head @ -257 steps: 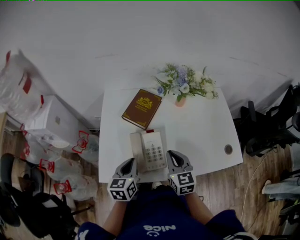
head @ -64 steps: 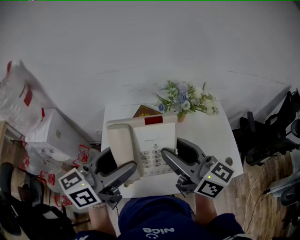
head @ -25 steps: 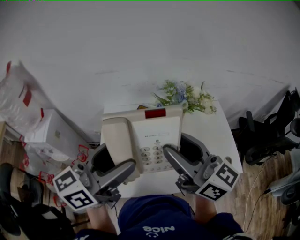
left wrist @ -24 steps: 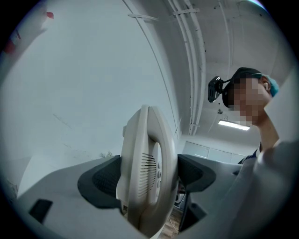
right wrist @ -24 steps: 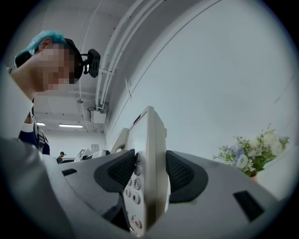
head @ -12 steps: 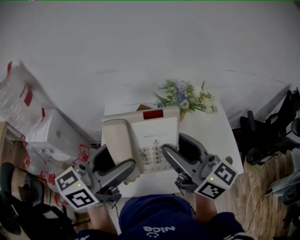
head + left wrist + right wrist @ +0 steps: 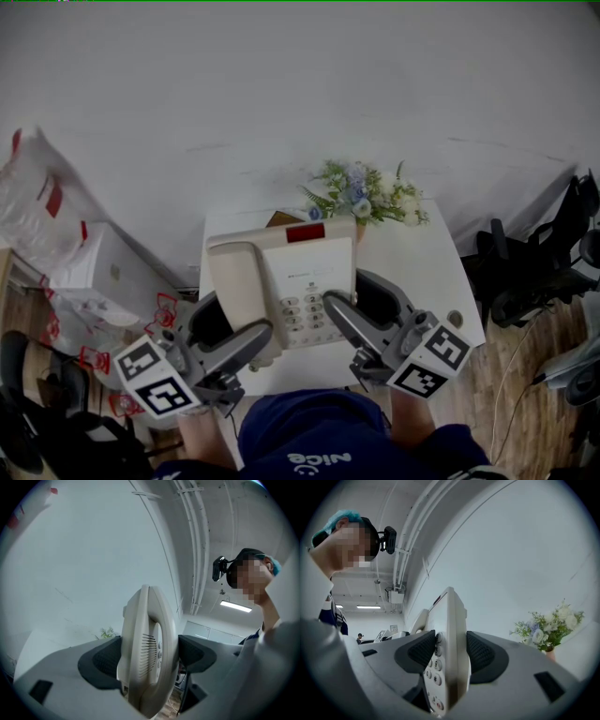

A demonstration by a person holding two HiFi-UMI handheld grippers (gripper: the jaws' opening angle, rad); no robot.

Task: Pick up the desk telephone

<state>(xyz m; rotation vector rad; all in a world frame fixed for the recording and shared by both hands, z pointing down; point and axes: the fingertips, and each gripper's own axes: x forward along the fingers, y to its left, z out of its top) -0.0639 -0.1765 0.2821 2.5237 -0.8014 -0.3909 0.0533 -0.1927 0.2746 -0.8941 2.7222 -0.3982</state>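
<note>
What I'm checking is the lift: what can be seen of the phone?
The phone is cream plastic: handset seated on its left, keypad beside it, red strip at the far edge. It is held clear of the table, face up. The left gripper clamps the handset side, the right gripper the keypad side.

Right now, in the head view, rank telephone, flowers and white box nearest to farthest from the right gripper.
1. desk telephone: clamped between the jaws of the right gripper.
2. flowers: just beyond the telephone.
3. white box: far left, off to the side.
</note>
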